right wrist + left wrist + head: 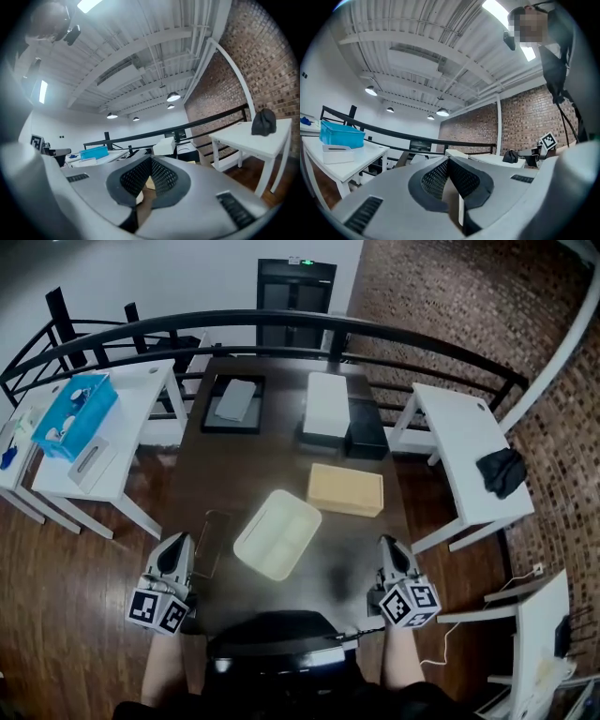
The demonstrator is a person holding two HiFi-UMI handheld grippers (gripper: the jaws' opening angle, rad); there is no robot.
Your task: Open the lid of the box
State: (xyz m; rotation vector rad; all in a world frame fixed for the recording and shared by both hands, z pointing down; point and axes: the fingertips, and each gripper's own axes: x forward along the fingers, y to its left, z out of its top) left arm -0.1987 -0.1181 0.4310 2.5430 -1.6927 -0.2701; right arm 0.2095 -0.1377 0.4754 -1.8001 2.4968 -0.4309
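Note:
A flat tan box [345, 488] with its lid down lies on the dark table [197, 484], right of centre. Beside it, nearer to me, a white divided tray [277, 532] lies at an angle. My left gripper [177, 550] is held at the table's near left edge, well short of the box, with nothing in it. Its jaws meet at the tips in the left gripper view [449, 161]. My right gripper [388, 549] hovers at the near right edge, below and right of the box. Its jaws are also closed and empty [151, 161].
A white box [327, 404] and a black box [366, 432] stand at the far right of the table, with a black tray [233, 402] at the far left. A clear flat piece [217, 540] lies near my left gripper. White side tables [469, 451] flank the table, and a blue bin [75, 413] is on the left.

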